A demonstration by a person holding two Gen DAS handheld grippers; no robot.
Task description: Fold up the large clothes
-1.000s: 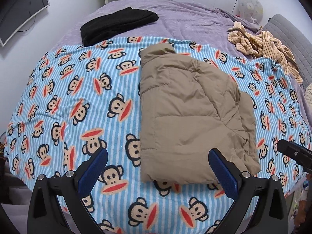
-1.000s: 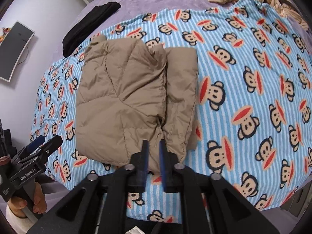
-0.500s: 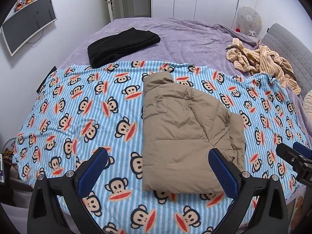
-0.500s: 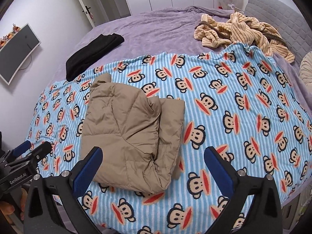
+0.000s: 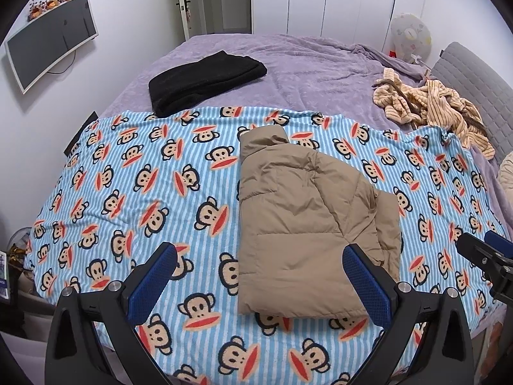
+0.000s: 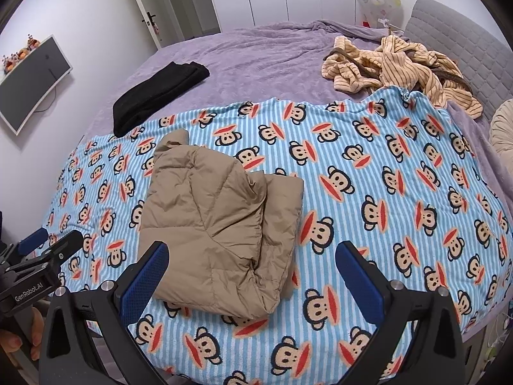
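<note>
A tan puffer jacket (image 5: 301, 221) lies folded in a narrow rectangle on the blue monkey-print blanket (image 5: 144, 192), collar at the far end. It also shows in the right wrist view (image 6: 218, 224). My left gripper (image 5: 259, 282) is open and empty, held above the bed's near edge, just short of the jacket's hem. My right gripper (image 6: 251, 280) is open and empty, also above the near edge by the jacket's near right corner. Each gripper shows at the edge of the other's view.
A folded black garment (image 5: 205, 80) lies on the purple bedspread (image 5: 320, 73) at the back left. A crumpled yellow striped garment (image 5: 439, 102) lies at the back right by the grey headboard (image 5: 474, 80). A monitor (image 5: 51, 41) hangs on the left wall.
My right gripper has opened, letting go of the jacket's near edge. Both grippers have pulled back and up from the bed. The jacket stays folded in place.
</note>
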